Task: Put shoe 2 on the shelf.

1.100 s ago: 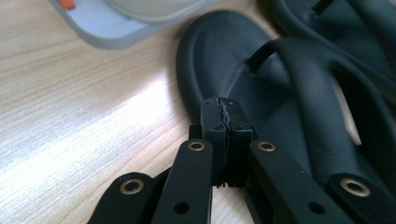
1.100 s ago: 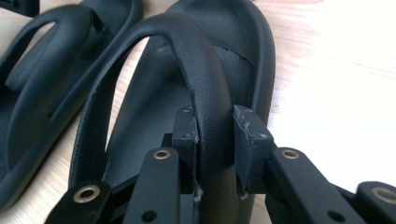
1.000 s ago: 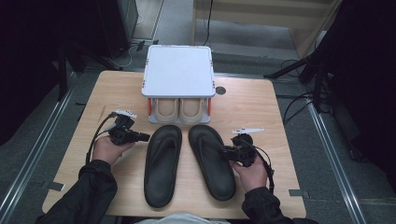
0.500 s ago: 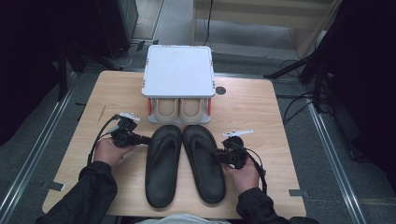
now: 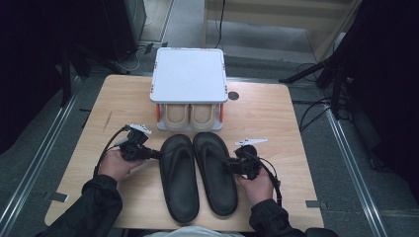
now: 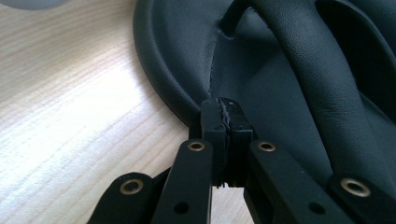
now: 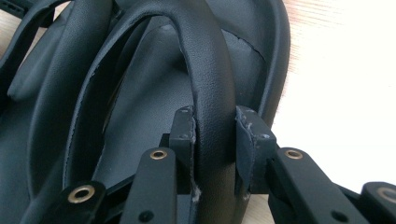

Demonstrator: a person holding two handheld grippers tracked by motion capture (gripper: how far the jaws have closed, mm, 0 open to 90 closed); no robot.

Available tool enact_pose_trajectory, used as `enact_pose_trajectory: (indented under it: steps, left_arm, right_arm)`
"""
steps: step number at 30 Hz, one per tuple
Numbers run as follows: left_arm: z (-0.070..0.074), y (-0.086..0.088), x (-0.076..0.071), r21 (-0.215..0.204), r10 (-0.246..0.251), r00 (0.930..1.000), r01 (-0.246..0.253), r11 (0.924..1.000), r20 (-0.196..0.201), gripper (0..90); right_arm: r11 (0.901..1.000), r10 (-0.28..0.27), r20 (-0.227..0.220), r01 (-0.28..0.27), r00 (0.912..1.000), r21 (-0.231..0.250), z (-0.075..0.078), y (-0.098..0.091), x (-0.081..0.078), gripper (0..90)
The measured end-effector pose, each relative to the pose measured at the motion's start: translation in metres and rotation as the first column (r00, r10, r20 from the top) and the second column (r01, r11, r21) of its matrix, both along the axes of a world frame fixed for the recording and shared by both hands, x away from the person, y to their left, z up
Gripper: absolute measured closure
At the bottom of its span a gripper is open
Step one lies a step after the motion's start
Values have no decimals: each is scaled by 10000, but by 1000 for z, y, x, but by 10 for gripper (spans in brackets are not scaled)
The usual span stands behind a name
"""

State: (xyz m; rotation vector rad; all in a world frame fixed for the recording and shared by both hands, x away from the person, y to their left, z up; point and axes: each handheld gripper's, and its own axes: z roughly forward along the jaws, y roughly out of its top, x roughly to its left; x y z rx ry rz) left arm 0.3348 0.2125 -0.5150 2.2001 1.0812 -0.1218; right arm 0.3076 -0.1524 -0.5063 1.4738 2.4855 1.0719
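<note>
Both grippers sit at the outer sides of a pair of black flip-flops lying side by side on the wooden table [image 5: 276,113], toes pointing to the far side. On the left, the left gripper [image 5: 157,154] touches the outer edge of the left flip-flop [image 5: 179,177]; in the left gripper view its jaws are pressed together at the sole's rim, and whether they pinch that edge cannot be told. On the right, the right gripper [image 5: 229,165] straddles the outer strap [image 7: 212,93] of the right flip-flop [image 5: 214,173]. Its jaws have just been opening, with the strap between them: the left pad lies close against the strap, the right pad stands a little off it. The two flip-flops lie just beside each other at the near middle of the table. Just beyond their toes stands a white shoe rack [image 5: 188,74] with a flat top, and a pair of beige shoes [image 5: 190,116] sits on its shelf underneath.
</note>
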Motion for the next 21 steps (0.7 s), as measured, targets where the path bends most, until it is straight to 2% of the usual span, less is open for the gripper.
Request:
enact_pose_trajectory:
  steps: [5,8,10,12,14,18,21]
  left_arm:
    - [1,-6,-5,158,-112,9999,111,9998,64,899]
    - [1,-4,-5,-2,-93,9999,93,10000,-144,893]
    - [5,-3,-5,-80,-31,10000,32,10000,29,870]
    - [10,0,-6,-307,37,9999,-33,9995,149,852]
    - [16,1,-8,-312,256,9993,-248,9992,266,821]
    - [29,7,-12,-695,332,9977,-291,9972,582,782]
    - [33,11,-12,-897,484,9964,-422,9951,689,741]
  right_arm:
    - [9998,176,158,-175,9997,-83,-3,6,-2,666]
    - [9994,264,282,-258,9993,-217,-3,7,-2,661]
    - [9999,159,250,-158,9996,-55,-1,5,-1,650]
    - [9997,229,416,-232,9989,57,3,3,-1,640]
    - [9994,324,673,-316,9972,-119,7,4,-2,636]
    - [9992,330,1173,-354,9925,184,21,3,-7,619]
    - [9979,457,1410,-515,9890,381,29,4,-12,617]
